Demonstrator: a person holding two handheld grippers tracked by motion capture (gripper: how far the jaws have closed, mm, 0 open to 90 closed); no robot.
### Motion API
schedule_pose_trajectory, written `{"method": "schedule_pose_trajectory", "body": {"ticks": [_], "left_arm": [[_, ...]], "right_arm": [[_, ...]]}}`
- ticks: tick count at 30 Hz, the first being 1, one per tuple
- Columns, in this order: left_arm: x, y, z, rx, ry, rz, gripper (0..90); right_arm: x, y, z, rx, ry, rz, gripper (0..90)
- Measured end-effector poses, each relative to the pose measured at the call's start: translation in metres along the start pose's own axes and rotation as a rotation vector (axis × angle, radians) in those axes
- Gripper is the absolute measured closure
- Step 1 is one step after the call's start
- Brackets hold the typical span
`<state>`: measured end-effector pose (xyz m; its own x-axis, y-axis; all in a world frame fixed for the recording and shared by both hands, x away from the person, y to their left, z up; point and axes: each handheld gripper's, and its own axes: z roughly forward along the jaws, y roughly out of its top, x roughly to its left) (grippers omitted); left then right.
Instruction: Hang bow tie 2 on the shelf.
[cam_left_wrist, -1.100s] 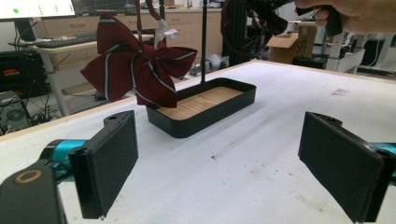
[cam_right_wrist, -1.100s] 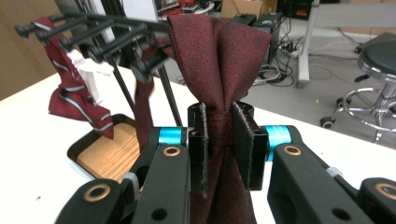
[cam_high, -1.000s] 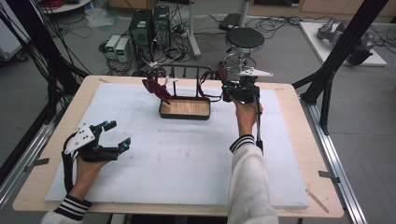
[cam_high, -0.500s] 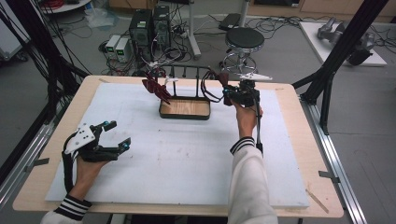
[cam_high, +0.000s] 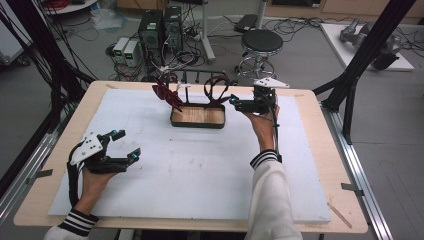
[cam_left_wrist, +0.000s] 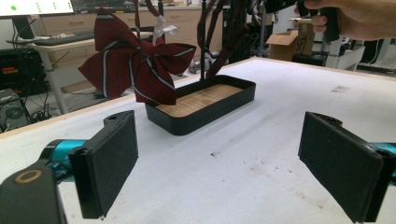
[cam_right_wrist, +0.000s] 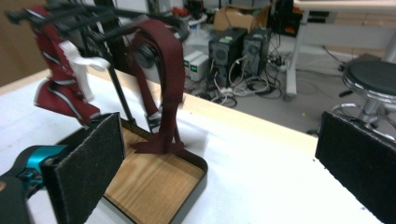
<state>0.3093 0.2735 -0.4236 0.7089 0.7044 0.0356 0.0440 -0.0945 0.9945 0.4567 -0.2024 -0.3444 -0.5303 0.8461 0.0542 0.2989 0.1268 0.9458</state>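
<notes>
One black tray (cam_high: 197, 123) with a wooden floor, at the far middle of the white table (cam_high: 190, 170); one rack (cam_high: 200, 82) rising from it. Two dark red pieces hung there: a striped bow (cam_left_wrist: 135, 65) and a looped strap (cam_right_wrist: 163, 84). Two grippers, both spread wide and empty: left gripper (cam_high: 122, 145) near the left edge, right gripper (cam_high: 234, 102) just beside the tray. From the right gripper view, a white tag (cam_right_wrist: 81, 63) on the bow.
</notes>
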Motion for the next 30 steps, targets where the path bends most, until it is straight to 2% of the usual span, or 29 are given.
{"method": "schedule_pose_trajectory", "body": {"ticks": [3, 4, 17, 26, 30], "left_arm": [[0.0, 0.0, 0.0, -0.001, 0.001, -0.002, 12.3], [0.0, 0.0, 0.0, -0.002, 0.001, -0.004, 12.3], [-0.003, 0.001, -0.002, -0.008, 0.004, -0.011, 12.3], [-0.008, 0.001, -0.005, -0.004, 0.006, -0.008, 12.3], [-0.01, 0.001, -0.006, -0.009, 0.012, -0.002, 12.3]], "right_arm": [[0.001, -0.001, -0.009, -0.022, -0.01, -0.01, 0.5], [0.002, -0.001, -0.012, -0.021, -0.002, 0.002, 0.5], [0.01, -0.013, -0.06, -0.089, 0.027, -0.051, 0.5], [0.019, -0.033, -0.094, -0.155, 0.041, -0.089, 0.5], [0.025, -0.047, -0.111, -0.161, 0.046, -0.08, 0.5]]}}
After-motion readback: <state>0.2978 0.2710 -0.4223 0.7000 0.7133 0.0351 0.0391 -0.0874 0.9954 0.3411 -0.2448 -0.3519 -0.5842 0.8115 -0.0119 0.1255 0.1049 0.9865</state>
